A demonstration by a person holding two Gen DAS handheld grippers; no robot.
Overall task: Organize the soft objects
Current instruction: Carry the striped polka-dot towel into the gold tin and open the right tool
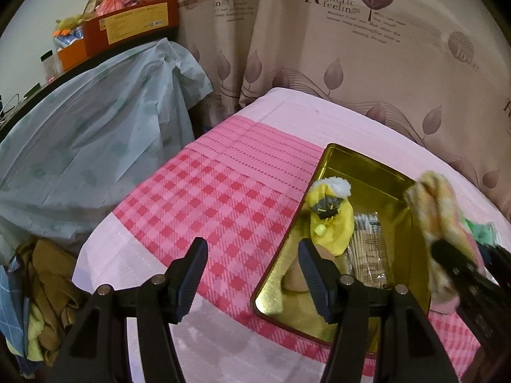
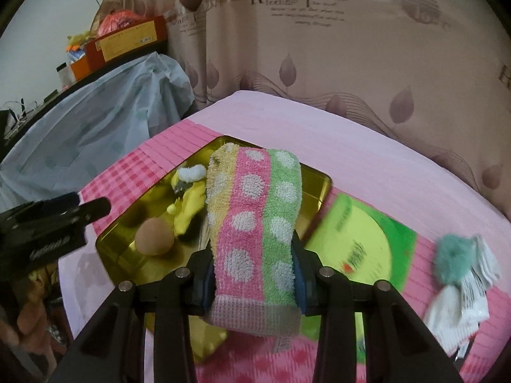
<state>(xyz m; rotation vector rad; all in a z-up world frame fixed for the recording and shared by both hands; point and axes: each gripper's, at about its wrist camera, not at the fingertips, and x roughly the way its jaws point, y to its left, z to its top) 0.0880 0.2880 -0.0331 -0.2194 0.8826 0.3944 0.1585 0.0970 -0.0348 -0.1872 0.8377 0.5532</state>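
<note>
A rolled towel (image 2: 255, 223) with yellow, pink and green stripes and white dots is clamped in my right gripper (image 2: 255, 282), which is shut on it over the right part of a gold tin tray (image 2: 118, 242). Inside the tray lie a tan ball (image 2: 155, 236) and a yellow plush toy (image 2: 188, 204). In the left wrist view my left gripper (image 1: 252, 274) stands open and holds nothing, just above the tray's (image 1: 367, 166) near left rim. The plush toy (image 1: 332, 220) and a clear packet of sticks (image 1: 370, 249) lie ahead of it. The towel (image 1: 437, 204) and right gripper (image 1: 445, 250) come in from the right.
The pink checked tablecloth (image 1: 204, 204) covers the table. Right of the tray lie a green round package (image 2: 361, 239) and a teal pom-pom (image 2: 450, 258) on white cloth (image 2: 456, 303). A blue plastic sheet (image 1: 95, 134) drapes furniture at left, a curtain (image 1: 351, 48) hangs behind, and cloths (image 1: 48, 303) are piled low left.
</note>
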